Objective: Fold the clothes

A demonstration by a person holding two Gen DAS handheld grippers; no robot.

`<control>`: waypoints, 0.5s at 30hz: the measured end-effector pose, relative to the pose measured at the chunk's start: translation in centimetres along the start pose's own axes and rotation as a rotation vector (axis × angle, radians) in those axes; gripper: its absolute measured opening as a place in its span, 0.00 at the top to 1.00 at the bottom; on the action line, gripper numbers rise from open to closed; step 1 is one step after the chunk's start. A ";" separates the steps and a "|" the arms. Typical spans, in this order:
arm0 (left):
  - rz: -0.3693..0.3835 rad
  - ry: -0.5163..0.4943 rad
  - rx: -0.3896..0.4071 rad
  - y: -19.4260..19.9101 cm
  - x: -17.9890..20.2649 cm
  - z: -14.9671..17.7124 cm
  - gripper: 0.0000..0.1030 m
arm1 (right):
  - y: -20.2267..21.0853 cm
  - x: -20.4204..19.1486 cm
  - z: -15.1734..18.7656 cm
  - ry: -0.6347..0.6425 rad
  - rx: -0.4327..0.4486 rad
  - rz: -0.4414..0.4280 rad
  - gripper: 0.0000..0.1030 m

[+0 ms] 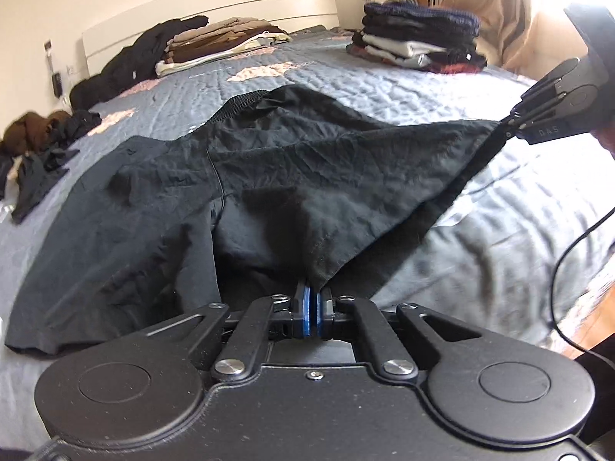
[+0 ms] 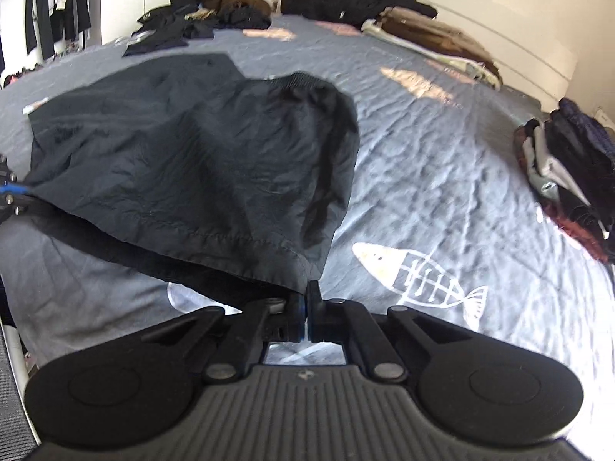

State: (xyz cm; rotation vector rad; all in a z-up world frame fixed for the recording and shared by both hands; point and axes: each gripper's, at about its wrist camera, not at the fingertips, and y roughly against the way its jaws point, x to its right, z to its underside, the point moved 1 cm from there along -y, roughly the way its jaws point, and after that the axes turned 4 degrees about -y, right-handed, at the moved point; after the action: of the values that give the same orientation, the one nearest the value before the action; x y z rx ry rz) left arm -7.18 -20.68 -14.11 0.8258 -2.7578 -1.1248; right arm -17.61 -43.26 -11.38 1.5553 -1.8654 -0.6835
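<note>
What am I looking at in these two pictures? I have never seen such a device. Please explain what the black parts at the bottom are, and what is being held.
There is no robot here. A person holds one hand-held gripper in each hand, and each gripper carries a wide-angle camera that looks forward along its two fingers. One picture comes from the left gripper, the other from the right gripper; the black parts at the bottom are the grippers' own bodies.

Both grippers are closed on the hem of a pair of black shorts, one at each corner, so that leg is lifted off the grey quilted bedspread while the rest lies on it. Also on the bed lie two stacks of folded clothes and some loose dark garments, apparently not yet folded.
</note>
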 end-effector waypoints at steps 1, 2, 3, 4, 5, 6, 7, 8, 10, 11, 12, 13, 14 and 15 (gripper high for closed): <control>0.010 0.002 -0.002 0.0 0.1 0.0 0.97 | 0.6 0.1 -0.1 0.002 0.013 0.010 0.99; 0.016 -0.002 -0.018 -0.3 0.2 0.2 0.97 | 0.3 -0.1 0.0 0.025 -0.020 0.014 0.99; 0.022 -0.008 -0.038 -0.8 0.4 0.4 0.97 | -0.1 -0.3 0.2 0.047 -0.054 0.018 0.99; 0.027 -0.023 -0.071 -1.4 0.7 0.7 0.97 | -0.4 -0.6 0.4 0.069 -0.088 0.022 0.99; 0.021 -0.048 -0.077 -1.5 1.0 0.9 0.97 | -1.1 -0.8 0.9 0.081 -0.123 0.024 0.98; 0.013 -0.075 -0.076 -1.4 1.3 1.1 0.96 | -1.8 -1.1 1.3 0.094 -0.159 0.026 0.95; 0.005 -0.102 -0.075 -1.3 1.7 1.3 0.94 | -2.6 -1.4 1.7 0.106 -0.195 0.029 0.95; 0.019 -0.105 -0.077 -1.0 1.7 1.3 0.91 | -3.2 -1.6 2.1 0.117 -0.229 0.031 0.94; 0.062 -0.088 -0.075 0.0 1.3 1.3 0.54 | -2.5 -0.7 1.7 0.045 -0.217 0.007 0.83; 0.085 -0.071 -0.068 0.7 0.9 1.4 0.44 | -1.9 -0.1 1.4 0.001 -0.206 -0.012 0.66; 0.109 -0.053 -0.061 1.3 0.5 1.4 0.39 | -1.0 0.5 1.2 -0.046 -0.168 -0.034 0.48; 0.132 -0.036 -0.055 2.0 0.0 1.5 0.39 | -0.1 1.1 0.9 -0.091 -0.128 -0.058 0.42; 0.125 -0.010 -0.050 2.3 -0.8 1.5 0.39 | 0.7 1.4 0.5 -0.130 -0.090 -0.084 0.36; 0.110 0.017 -0.045 2.6 -1.8 1.5 0.39 | 1.6 1.8 0.2 -0.168 -0.052 -0.111 0.32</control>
State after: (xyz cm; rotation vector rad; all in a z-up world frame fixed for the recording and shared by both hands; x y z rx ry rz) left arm -7.19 -17.28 -13.18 0.6667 -2.7158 -1.1489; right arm -19.00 -44.71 -10.16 1.6205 -1.8751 -0.9311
